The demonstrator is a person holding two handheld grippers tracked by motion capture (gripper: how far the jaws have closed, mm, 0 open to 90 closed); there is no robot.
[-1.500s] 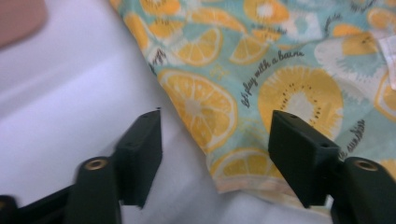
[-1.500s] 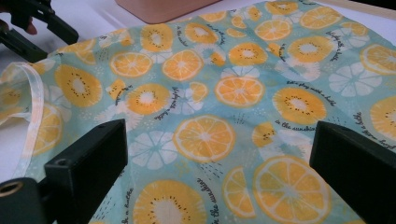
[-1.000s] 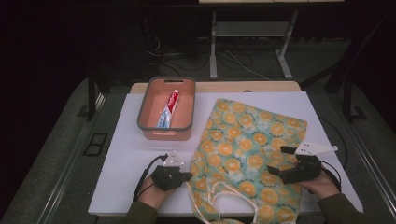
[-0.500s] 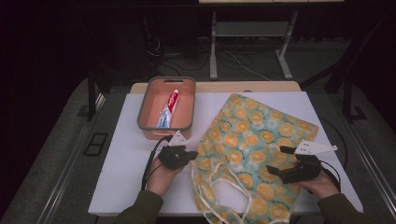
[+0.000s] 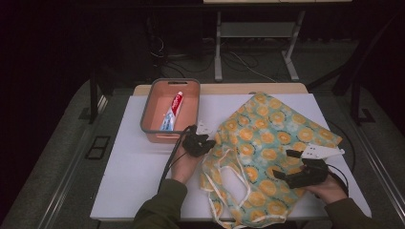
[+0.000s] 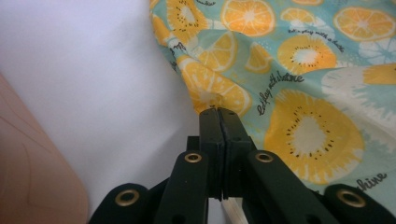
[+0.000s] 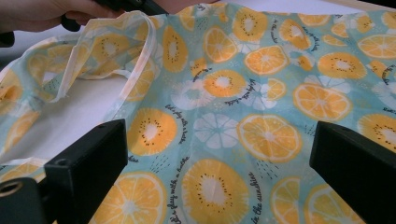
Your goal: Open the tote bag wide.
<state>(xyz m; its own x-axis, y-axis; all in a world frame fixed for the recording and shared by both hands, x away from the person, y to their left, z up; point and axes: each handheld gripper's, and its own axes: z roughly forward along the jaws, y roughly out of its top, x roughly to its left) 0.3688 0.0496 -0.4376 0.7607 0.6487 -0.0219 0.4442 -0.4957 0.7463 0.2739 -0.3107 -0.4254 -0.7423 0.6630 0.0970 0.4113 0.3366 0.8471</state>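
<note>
The tote bag (image 5: 272,143) is lying on the white table (image 5: 129,167), its long axis running from five o'clock to one o'clock, handles toward the person. The left gripper (image 5: 206,142) is pinching its nine-o'clock edge tight; the right gripper (image 5: 291,164) is hovering wide-jawed over the fabric.

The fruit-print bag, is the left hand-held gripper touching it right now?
Touching. In the left gripper view, the left hand-held gripper has its jaws shut on the edge of the fruit-print bag, with the cloth bunched at their tips.
</note>
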